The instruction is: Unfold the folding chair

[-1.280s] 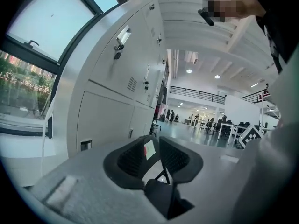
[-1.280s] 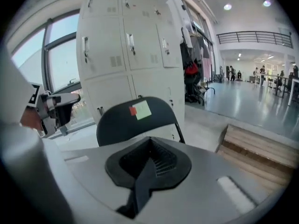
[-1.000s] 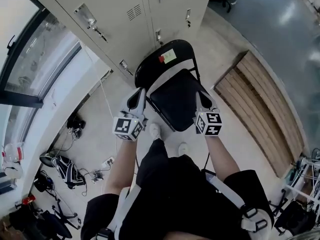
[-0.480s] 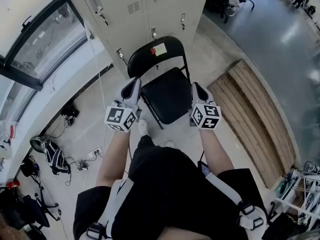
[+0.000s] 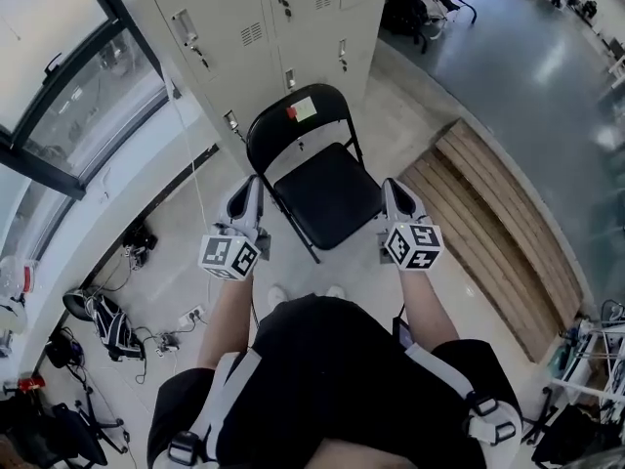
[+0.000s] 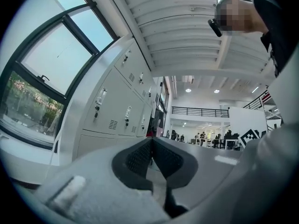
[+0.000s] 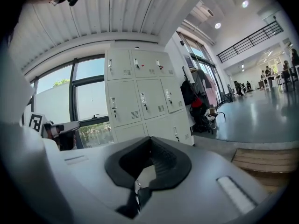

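A black folding chair stands opened out on the floor before the lockers, its seat flat and its backrest bearing a red and a pale sticker. My left gripper hangs just left of the seat, shut and empty, clear of the frame. My right gripper hangs just right of the seat, also shut with nothing in it. In the left gripper view the left gripper shows its pads pressed together. The right gripper looks the same in its own view. The chair is in neither gripper view.
Grey lockers stand right behind the chair. A slatted wooden platform lies to the right. A large window runs along the left, with bags and cables on the floor under it. The person's feet are near the chair's front.
Both grippers have drawn back from the seat's sides and risen, so the chair now stands free between them. Their jaws stayed shut.
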The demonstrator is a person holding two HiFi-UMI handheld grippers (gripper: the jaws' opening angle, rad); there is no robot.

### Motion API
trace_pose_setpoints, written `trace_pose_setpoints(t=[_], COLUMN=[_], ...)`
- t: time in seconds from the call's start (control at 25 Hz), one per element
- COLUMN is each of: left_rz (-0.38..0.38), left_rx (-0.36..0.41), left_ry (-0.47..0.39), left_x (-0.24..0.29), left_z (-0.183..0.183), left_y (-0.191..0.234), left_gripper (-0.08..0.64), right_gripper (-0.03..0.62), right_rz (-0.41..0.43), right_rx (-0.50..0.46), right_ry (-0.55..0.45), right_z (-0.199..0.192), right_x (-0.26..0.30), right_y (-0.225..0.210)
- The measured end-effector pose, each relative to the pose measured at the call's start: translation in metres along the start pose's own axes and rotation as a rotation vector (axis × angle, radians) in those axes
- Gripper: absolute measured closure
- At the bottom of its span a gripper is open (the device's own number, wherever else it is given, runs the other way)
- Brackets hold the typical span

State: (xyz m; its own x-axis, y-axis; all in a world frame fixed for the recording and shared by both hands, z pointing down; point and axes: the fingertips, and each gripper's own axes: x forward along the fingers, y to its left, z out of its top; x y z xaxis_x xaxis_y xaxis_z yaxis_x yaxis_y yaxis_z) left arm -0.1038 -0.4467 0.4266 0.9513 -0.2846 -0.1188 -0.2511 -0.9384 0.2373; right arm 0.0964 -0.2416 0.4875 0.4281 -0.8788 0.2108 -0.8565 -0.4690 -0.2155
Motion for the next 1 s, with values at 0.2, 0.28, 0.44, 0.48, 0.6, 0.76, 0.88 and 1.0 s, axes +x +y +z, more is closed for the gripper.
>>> trace_pose_setpoints(t=[0.2,0.28,0.44,0.48,0.6,0.76,0.88,1.0], left_rz=[0.049,0.058,0.059,0.065,0.066,0.076,0.073,0.048], left_rx=[0.024,0.044,0.059,0.057,0.056,0.059,0.044,0.036], left_ry=[-0.026,-0.042,-0.073,-0.080,-0.076,-0.085,-0.072,-0.053], left_x=[-0.028,-0.037,-0.048,-0.050,-0.055,-0.063,-0.064,-0.062], left_z=[0.018,0.024,0.035,0.038,0.042,0.039,0.035,0.029], left_y=[0.042,0.054,0.067,0.071,0.081,0.079,0.074,0.072], left_gripper=[0.558,0.558,0.558,0.558,0.558,0.558,0.558,0.558], right_gripper=[0.588,0.588,0.588,0.588,0.588,0.588,0.589,0.589], right_rz=[-0.019,-0.008,0.007,0.010,0.033,0.051,0.047,0.038], right_rx=[0.016,0.008,-0.018,-0.024,-0.027,-0.051,-0.051,-0.043], right_ry=[-0.046,-0.051,-0.071,-0.077,-0.085,-0.074,-0.058,-0.050], right_z=[0.004,0.005,0.016,0.018,0.020,0.013,0.007,0.003], right_x=[0.005,0.012,0.023,0.026,0.035,0.033,0.032,0.029], right_y=[0.022,0.036,0.059,0.064,0.080,0.093,0.097,0.097])
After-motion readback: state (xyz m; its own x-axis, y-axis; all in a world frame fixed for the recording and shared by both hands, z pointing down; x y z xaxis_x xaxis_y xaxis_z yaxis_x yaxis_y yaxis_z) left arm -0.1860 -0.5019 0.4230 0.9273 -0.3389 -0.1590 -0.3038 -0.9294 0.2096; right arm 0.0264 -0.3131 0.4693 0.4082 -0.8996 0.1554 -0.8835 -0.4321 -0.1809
